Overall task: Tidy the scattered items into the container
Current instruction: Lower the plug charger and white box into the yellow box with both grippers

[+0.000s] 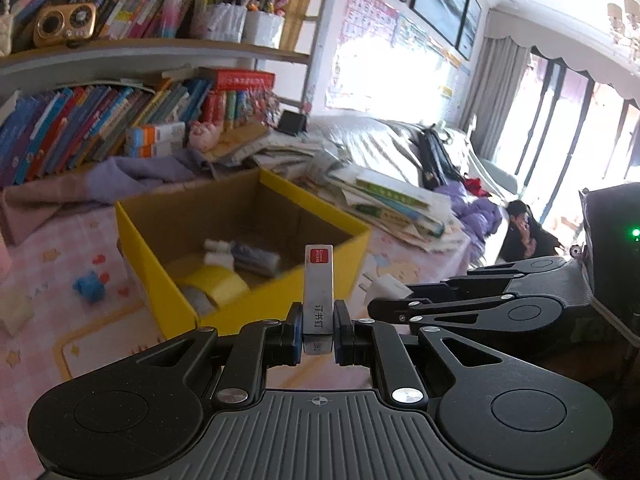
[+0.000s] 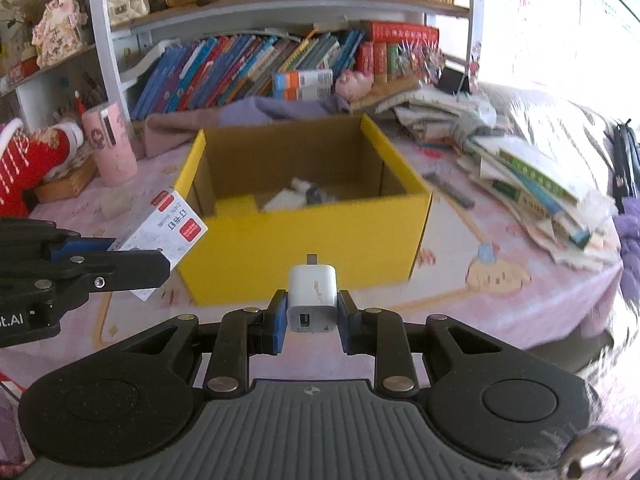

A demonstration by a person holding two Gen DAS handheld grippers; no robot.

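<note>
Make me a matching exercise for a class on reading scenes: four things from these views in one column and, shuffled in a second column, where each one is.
Things:
1. staple box
2. white charger
3. yellow tape roll
4. blue toy

Places:
A. inside the yellow box
B. clamped in the right tool
C. on the pink tablecloth, outside the box
D. clamped in the left tool

Pairs: 1-D, 2-B, 3-A, 4-C
</note>
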